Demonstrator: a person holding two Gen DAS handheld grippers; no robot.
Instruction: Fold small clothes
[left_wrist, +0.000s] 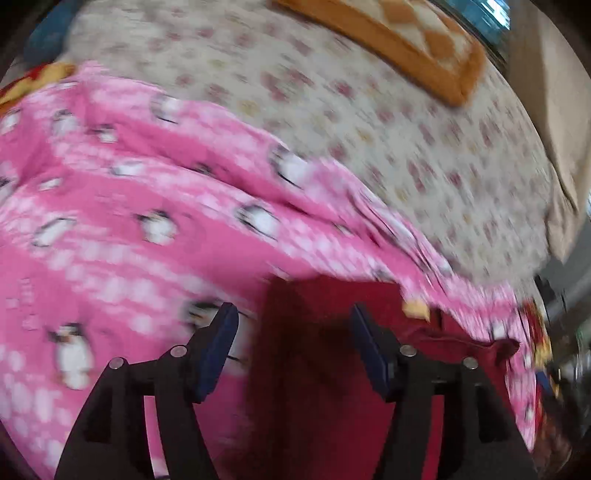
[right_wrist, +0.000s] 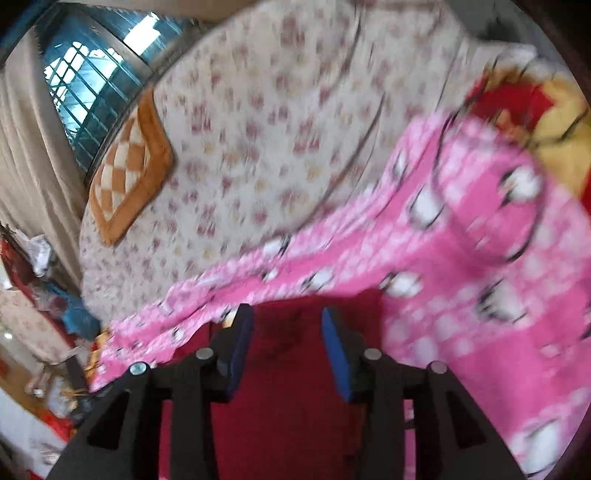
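The left tongs (left_wrist: 295, 325) stand with their jaws parted and nothing between the blue pads; the right tongs (right_wrist: 288, 325) are likewise released and carry nothing. Both hang over a dark red garment (left_wrist: 332, 369), which lies on a pink penguin-print blanket (left_wrist: 129, 221) near the bed's near edge. In the left wrist view the garment's far edge shows a small yellow tag and a puckered corner running off to the right, so it lies fairly flat but not neatly squared.

By the look of it the fold is at most partly made: the red cloth is spread under both tongs with neither holding it, and how many layers it has cannot be told through the blur. Any further folding and squaring still seems to lie ahead.

The left wrist view alone shows the garment's right-hand corner and the tag. The right wrist view alone shows a window (right_wrist: 92, 74) with a curtain beside it, and clutter beyond the bed's side. Both show the flowered bedsheet (left_wrist: 369, 110) and an orange checked cushion (right_wrist: 129, 166) toward the bed's far edge.
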